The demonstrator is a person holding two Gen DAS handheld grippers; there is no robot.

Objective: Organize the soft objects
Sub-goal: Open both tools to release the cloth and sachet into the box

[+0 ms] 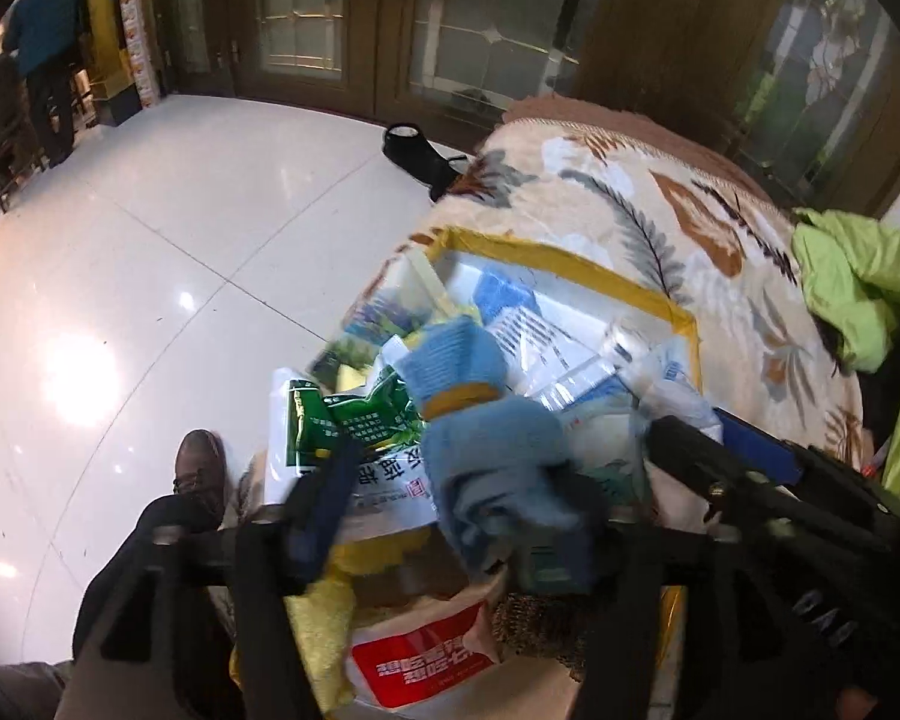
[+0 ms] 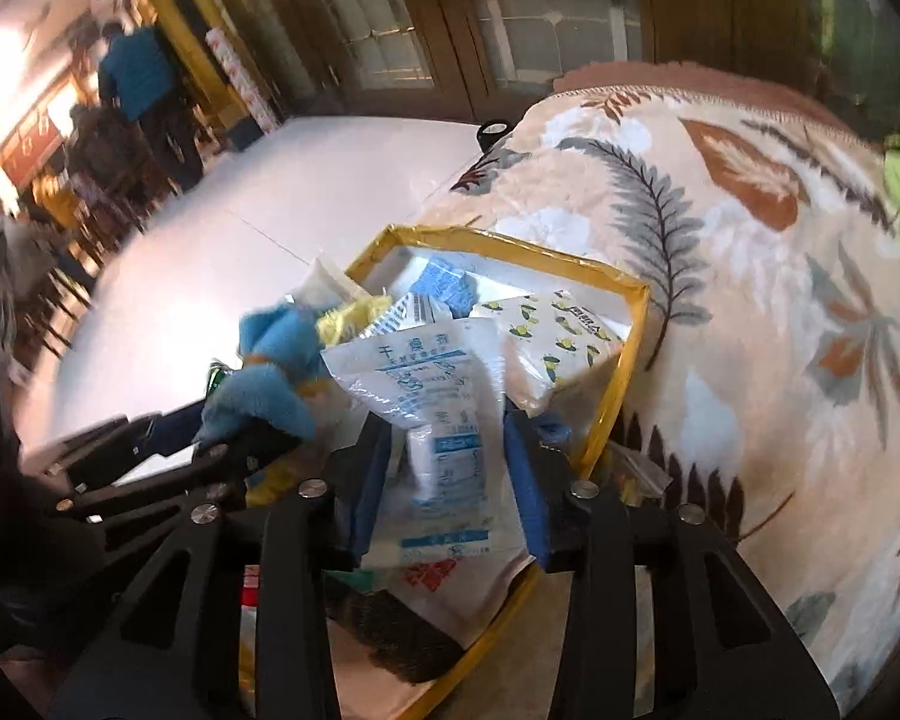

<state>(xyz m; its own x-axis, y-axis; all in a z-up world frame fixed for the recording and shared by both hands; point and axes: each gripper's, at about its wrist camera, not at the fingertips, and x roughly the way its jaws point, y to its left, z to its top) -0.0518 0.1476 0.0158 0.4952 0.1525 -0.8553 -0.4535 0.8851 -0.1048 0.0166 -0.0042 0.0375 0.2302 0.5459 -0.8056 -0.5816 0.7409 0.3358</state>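
Observation:
A white box with yellow taped rim (image 1: pixel 576 264) (image 2: pixel 498 240) sits on a leaf-patterned blanket and holds several soft packets. My left gripper (image 1: pixel 456 480) is shut on a blue rolled cloth with a yellow band (image 1: pixel 486 426), held just above the box's near edge; the cloth also shows in the right wrist view (image 2: pixel 270 372). My right gripper (image 2: pixel 450 462) is shut on a white and blue plastic packet (image 2: pixel 444 408) over the box. A green packet (image 1: pixel 354 414) and a lemon-print packet (image 2: pixel 558 330) lie in the box.
The leaf-patterned blanket (image 2: pixel 750 300) covers the surface to the right. A lime green jacket (image 1: pixel 858 288) lies at its right edge. A white packet with a red label (image 1: pixel 426 660) lies near me. White tiled floor (image 1: pixel 150 252) spreads left, with my shoe (image 1: pixel 198 468) on it.

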